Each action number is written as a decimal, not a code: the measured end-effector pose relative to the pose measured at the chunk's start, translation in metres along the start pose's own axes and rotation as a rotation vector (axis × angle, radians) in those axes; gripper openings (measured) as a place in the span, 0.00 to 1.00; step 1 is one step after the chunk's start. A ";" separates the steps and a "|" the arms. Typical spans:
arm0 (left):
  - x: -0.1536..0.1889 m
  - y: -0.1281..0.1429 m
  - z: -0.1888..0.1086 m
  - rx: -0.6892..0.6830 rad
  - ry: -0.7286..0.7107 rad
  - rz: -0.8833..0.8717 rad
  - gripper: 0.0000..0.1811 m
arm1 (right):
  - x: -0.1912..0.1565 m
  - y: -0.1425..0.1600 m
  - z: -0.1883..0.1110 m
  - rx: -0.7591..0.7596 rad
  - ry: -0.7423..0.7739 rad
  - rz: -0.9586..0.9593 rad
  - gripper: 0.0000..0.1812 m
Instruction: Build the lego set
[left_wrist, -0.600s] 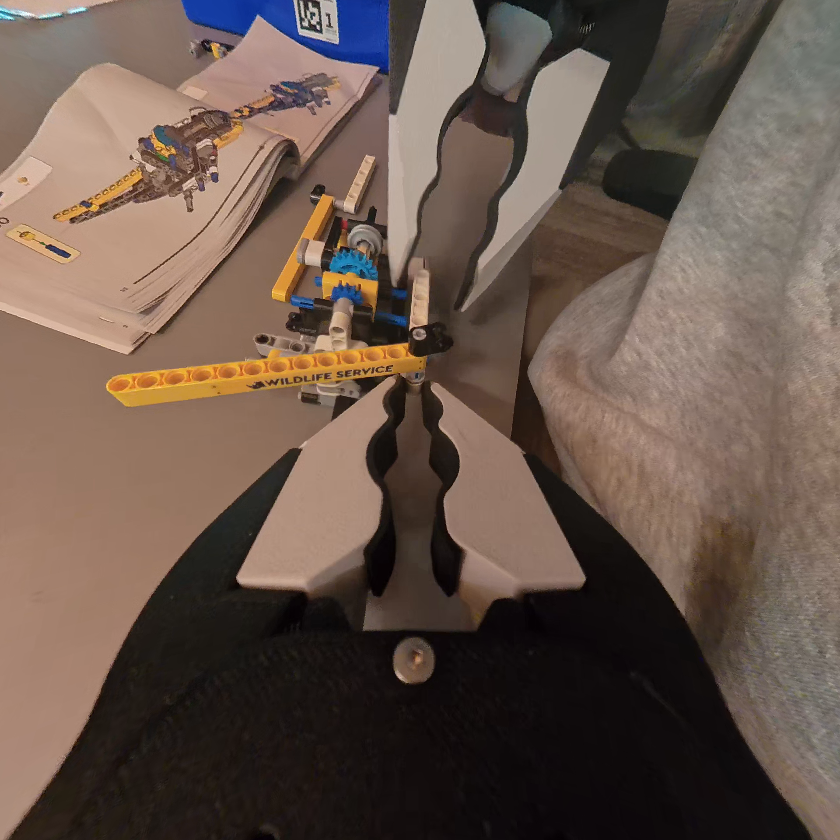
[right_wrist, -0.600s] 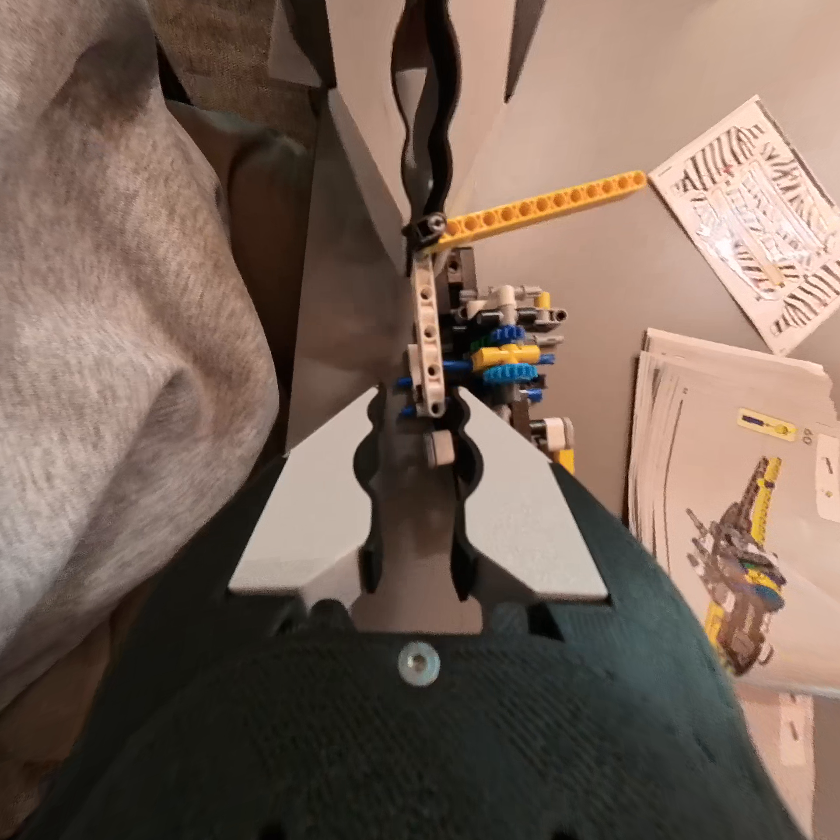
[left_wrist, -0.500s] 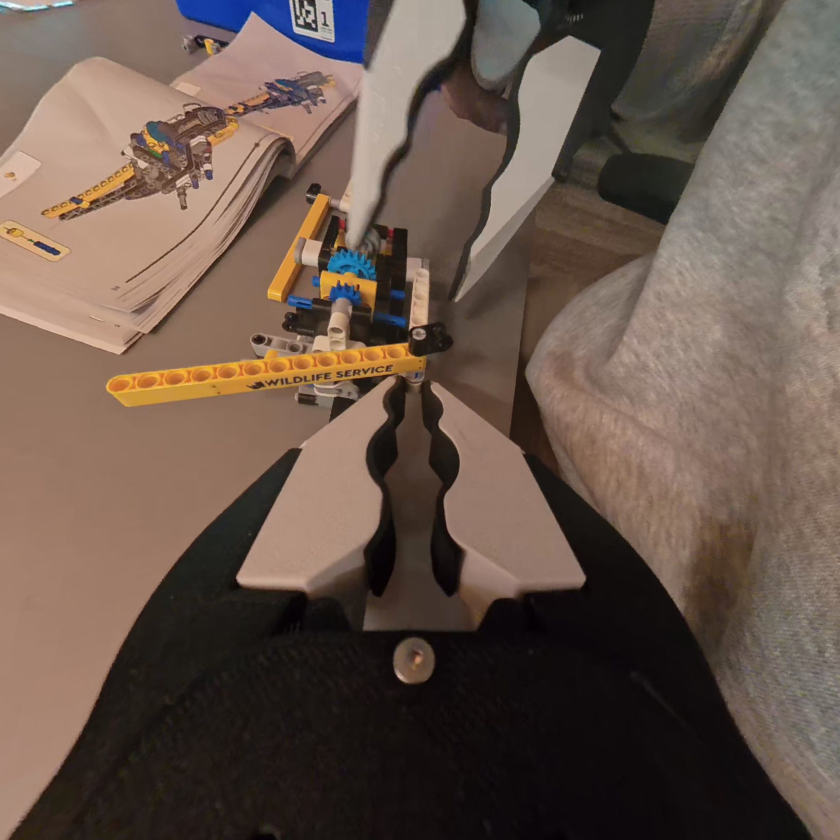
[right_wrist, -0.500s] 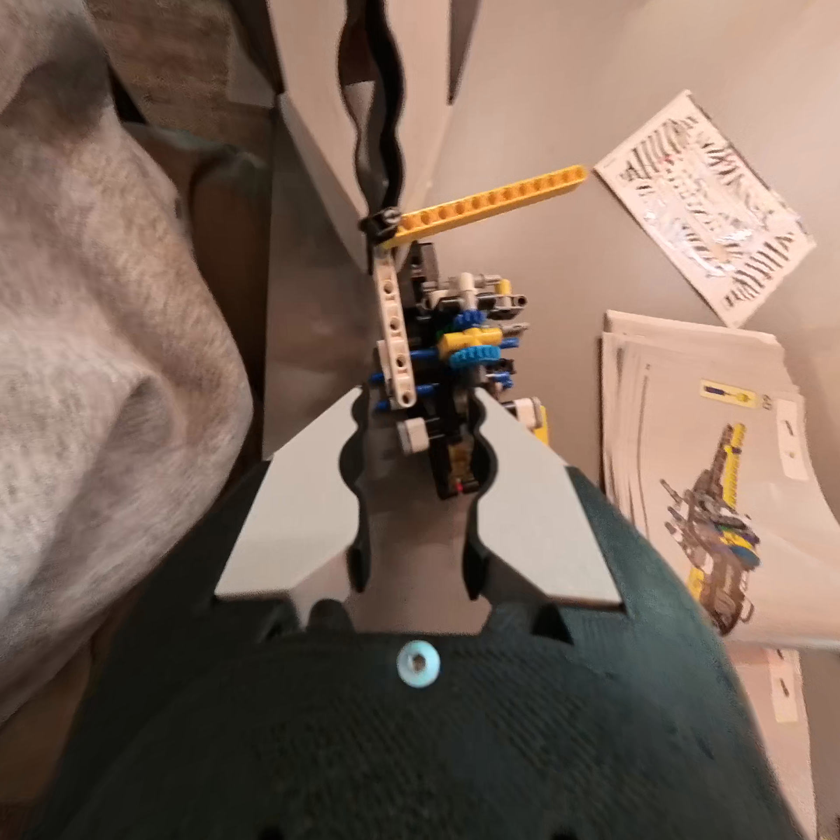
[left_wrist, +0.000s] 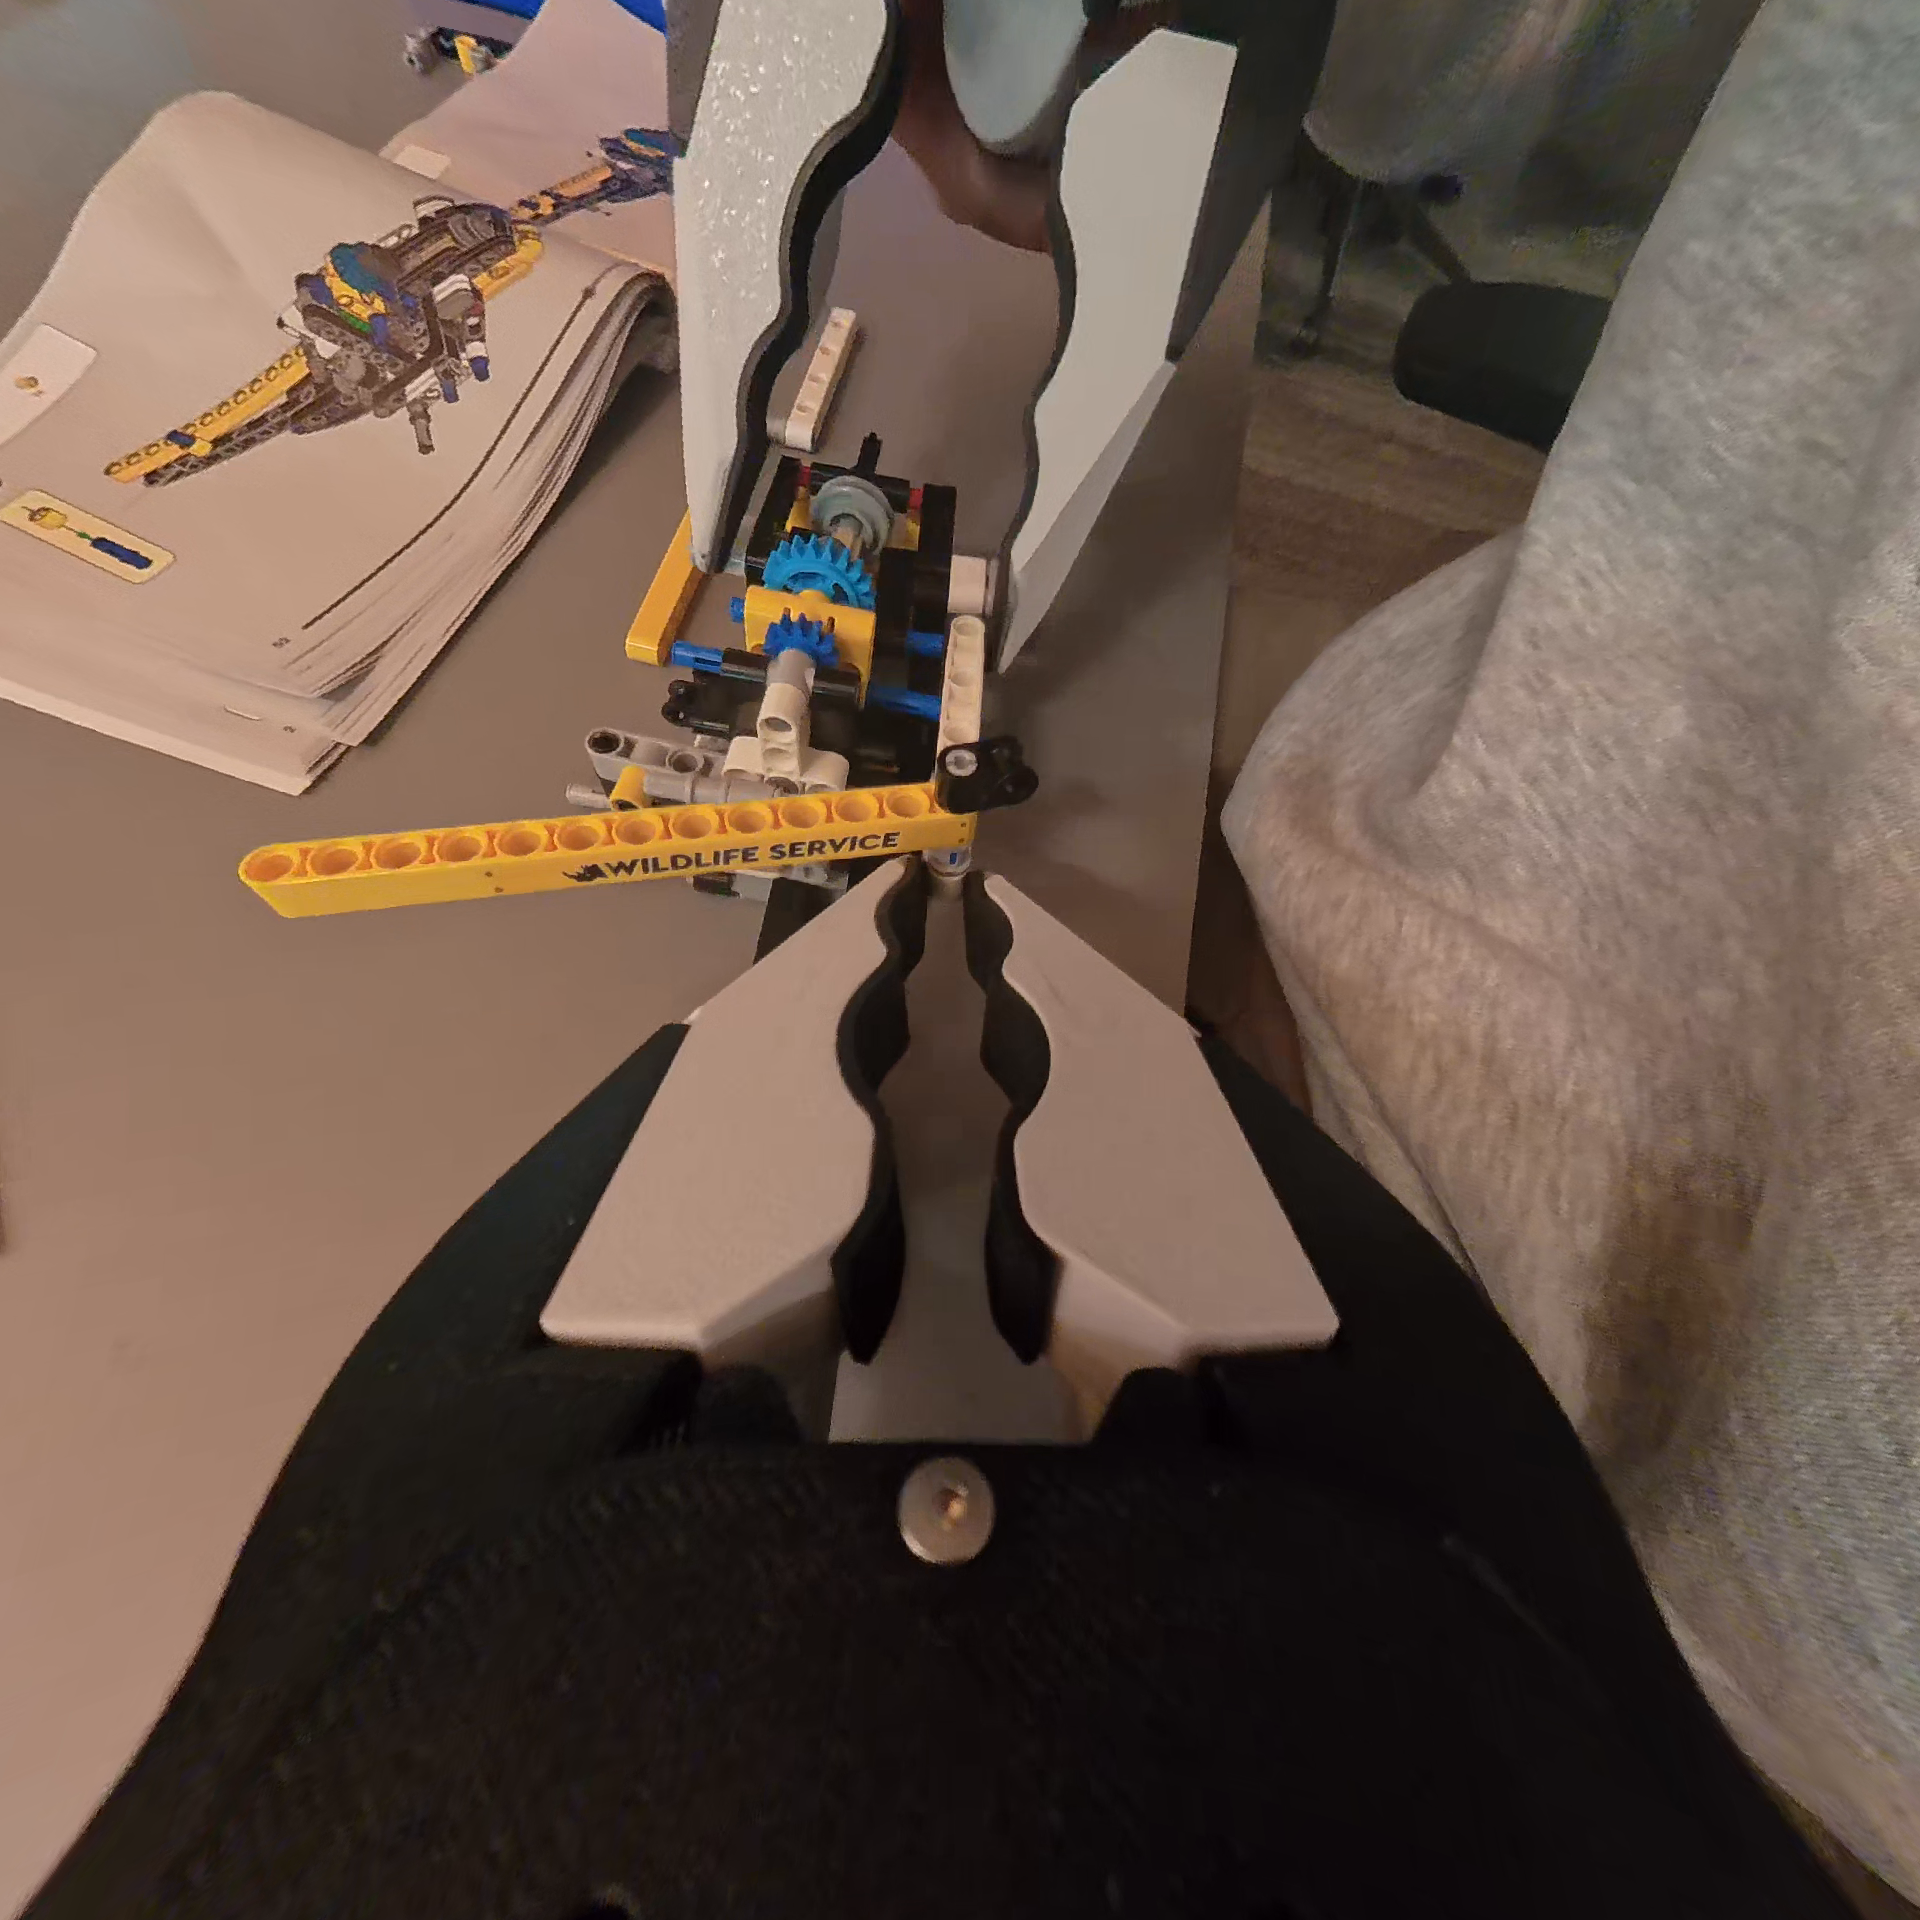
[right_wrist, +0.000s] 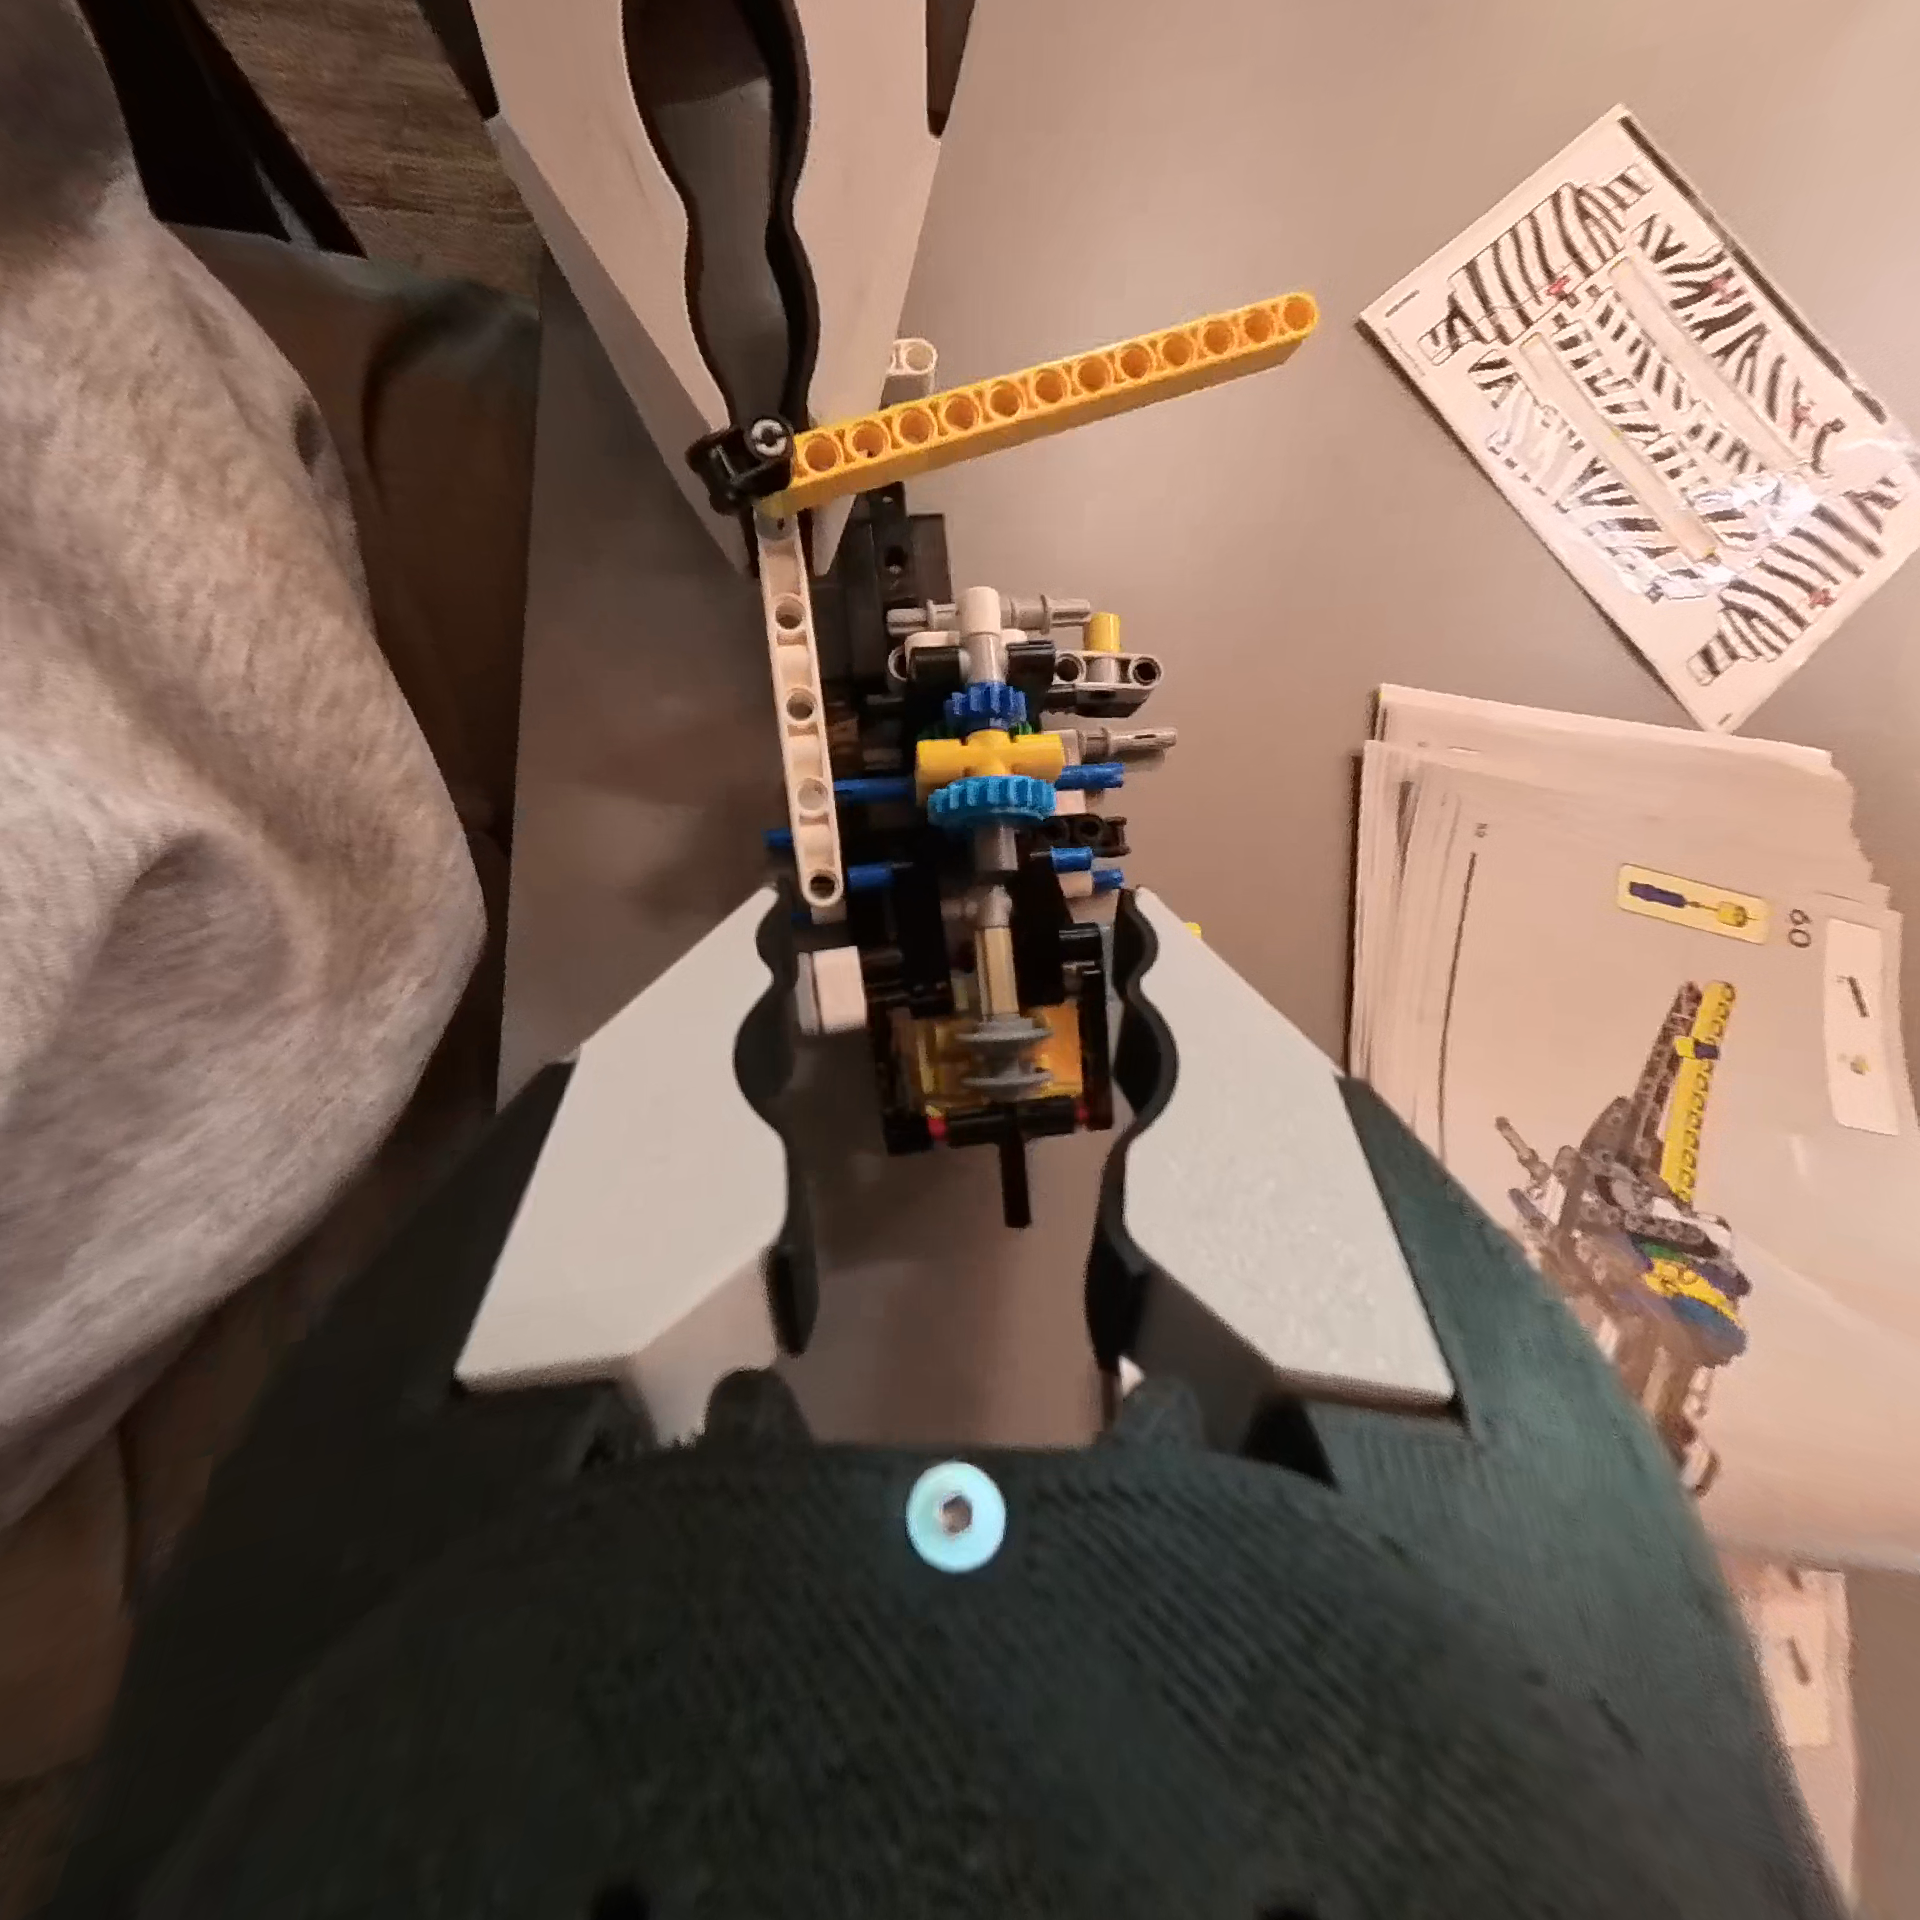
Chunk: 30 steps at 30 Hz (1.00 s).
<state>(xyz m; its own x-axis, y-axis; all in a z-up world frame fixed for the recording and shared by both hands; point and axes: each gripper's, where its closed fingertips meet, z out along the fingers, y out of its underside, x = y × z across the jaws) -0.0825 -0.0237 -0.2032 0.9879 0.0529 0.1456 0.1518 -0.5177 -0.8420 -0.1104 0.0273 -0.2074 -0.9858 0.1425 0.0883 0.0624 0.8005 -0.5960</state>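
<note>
The lego assembly (left_wrist: 821, 623) of black frames, blue gears and a long yellow beam (left_wrist: 582, 857) rests on the grey table. My left gripper (left_wrist: 940, 883) is shut on a small pin under the yellow beam's right end, beside a black connector (left_wrist: 982, 774). My right gripper (right_wrist: 951, 935) is open, its fingers on either side of the assembly's black frame end (right_wrist: 987, 1081). It also shows in the left wrist view (left_wrist: 862, 597), coming from the far side. The left gripper shows in the right wrist view (right_wrist: 748, 499), at the end of the yellow beam (right_wrist: 1049, 400).
An open instruction booklet (left_wrist: 312, 416) lies left of the assembly, and also shows in the right wrist view (right_wrist: 1610, 1039). A zebra-striped sticker sheet (right_wrist: 1621, 416) lies beyond it. A loose white beam (left_wrist: 821, 374) lies behind the assembly. A person's grey garment (left_wrist: 1610, 935) is beyond the table edge (left_wrist: 1216, 727).
My right gripper has opened wider and moved sideways over the assembly's far end, so its fingers now straddle the black frame. My left gripper has kept its hold.
</note>
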 end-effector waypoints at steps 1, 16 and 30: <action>0.000 0.000 0.000 -0.001 -0.001 0.000 0.04 | 0.001 0.000 0.000 -0.010 -0.014 -0.014 0.32; -0.005 -0.002 0.000 0.021 0.007 -0.030 0.03 | 0.002 0.001 0.006 -0.086 -0.202 -0.069 0.30; -0.010 0.000 0.005 -0.010 -0.001 -0.045 0.04 | 0.002 0.001 0.007 -0.083 -0.190 -0.063 0.31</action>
<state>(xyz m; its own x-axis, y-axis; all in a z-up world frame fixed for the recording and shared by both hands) -0.0925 -0.0194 -0.2071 0.9801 0.0775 0.1827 0.1960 -0.5229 -0.8296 -0.1134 0.0240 -0.2131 -0.9993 -0.0157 -0.0337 0.0044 0.8509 -0.5254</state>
